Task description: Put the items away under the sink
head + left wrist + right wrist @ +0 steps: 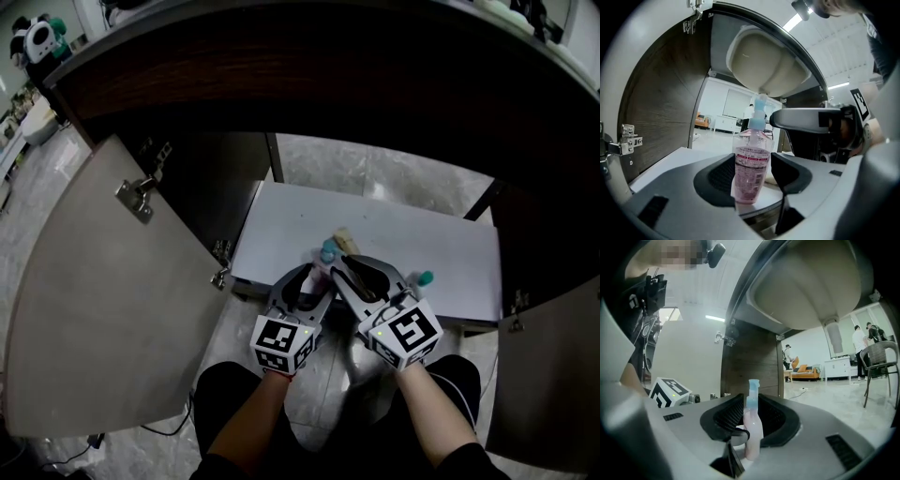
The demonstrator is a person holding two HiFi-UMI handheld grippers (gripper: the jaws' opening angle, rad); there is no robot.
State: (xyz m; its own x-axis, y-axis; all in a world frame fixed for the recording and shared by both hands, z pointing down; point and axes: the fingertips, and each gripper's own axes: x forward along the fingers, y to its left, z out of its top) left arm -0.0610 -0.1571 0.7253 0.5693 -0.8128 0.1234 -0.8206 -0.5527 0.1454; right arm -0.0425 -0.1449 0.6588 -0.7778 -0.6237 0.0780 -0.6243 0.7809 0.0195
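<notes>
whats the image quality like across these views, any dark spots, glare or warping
Head view: cabinet interior falls into deep shadow, white shelf is bright. Left gripper view: strong fisheye bend, pink bottle sharp, ceiling light strips glare. Right gripper view: same bend, sink basin dim, room behind bright.

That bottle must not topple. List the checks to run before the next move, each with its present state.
1. Cabinet door open: ok, swung wide.
2. Left gripper jaws on the pink pump bottle: ok, pads against both its sides.
3. Bottle upright: ok.
4. Bottle well onto the white shelf: not ok, it seems to sit at the front edge.
5. Way deeper free: not ok, a beige item lies just behind the bottle.
6. Right gripper free: cannot tell; a pale pump bottle stands between its jaws, contact unclear.
</notes>
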